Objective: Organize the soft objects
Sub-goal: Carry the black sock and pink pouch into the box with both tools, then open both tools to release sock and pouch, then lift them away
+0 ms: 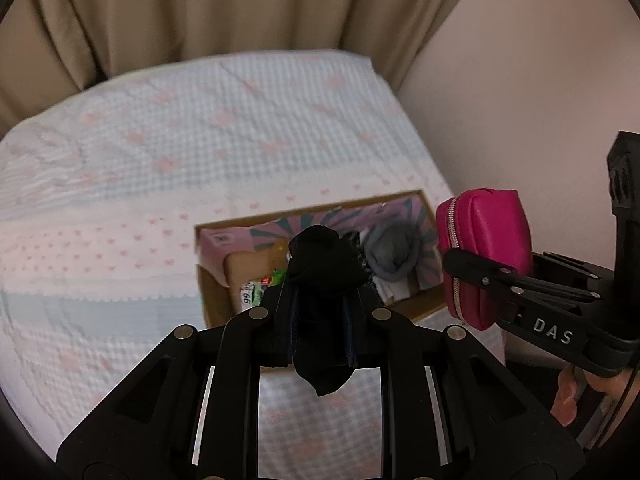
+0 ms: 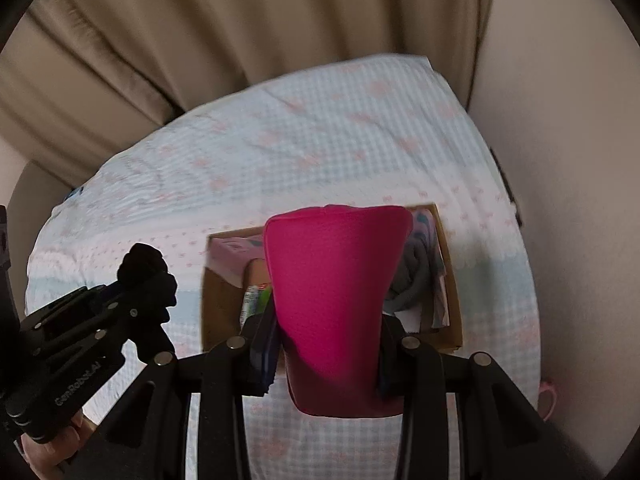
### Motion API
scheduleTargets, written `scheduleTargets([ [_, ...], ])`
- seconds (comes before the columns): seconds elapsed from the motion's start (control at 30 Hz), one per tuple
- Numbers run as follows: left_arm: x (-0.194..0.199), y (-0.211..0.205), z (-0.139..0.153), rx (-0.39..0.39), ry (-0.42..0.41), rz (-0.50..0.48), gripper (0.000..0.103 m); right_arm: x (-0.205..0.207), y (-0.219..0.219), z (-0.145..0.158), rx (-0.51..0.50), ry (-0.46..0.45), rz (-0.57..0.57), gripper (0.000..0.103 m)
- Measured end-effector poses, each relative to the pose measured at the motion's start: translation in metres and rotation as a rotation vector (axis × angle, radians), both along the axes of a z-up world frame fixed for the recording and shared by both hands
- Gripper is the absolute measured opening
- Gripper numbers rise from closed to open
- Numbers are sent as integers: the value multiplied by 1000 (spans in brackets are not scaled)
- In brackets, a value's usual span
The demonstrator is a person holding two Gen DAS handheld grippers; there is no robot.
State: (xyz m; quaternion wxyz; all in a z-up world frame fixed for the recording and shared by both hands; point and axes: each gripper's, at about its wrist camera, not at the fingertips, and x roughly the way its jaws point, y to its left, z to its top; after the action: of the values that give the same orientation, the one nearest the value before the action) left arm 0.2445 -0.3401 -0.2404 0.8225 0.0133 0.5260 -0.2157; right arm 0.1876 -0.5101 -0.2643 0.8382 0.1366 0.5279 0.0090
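— Left gripper (image 1: 322,280) clamped on a black sock (image 1: 320,258), bundle bunched between the fingers, tail hanging below them. Held in the air over the near edge of the cardboard box (image 1: 216,308).

— And the right?

— Right gripper (image 2: 332,344) closed around a pink zip pouch (image 2: 336,292), squeezing its sides (the pouch fills most of that view). Also aloft, beside the box's right end.

— Step in hand?

— Carry-to-box, I judge. Both items lifted, neither yet inside. The box sits on the checked bedspread (image 1: 160,168), a grey rolled sock (image 1: 390,254) already in it, plus printed packaging I can't read.

— Next move?

— Likely lower each load over an open patch, then let the jaws part. The sock should drop limp; the pouch is bulkier and wants the emptier left half, I'd guess.

— Risk?

— Grippers sit near each other; lowering both together could crowd them.
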Motion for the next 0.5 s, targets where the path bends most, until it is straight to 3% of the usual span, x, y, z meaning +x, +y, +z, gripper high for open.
scheduleTargets([
  [0.27, 42, -27, -86, 104, 155, -22, 15, 34, -22, -69, 36, 114, -32, 34],
  [0.5, 65, -36, -122, 145, 230, -16, 16, 46, -14, -109, 15, 167, 50, 34],
])
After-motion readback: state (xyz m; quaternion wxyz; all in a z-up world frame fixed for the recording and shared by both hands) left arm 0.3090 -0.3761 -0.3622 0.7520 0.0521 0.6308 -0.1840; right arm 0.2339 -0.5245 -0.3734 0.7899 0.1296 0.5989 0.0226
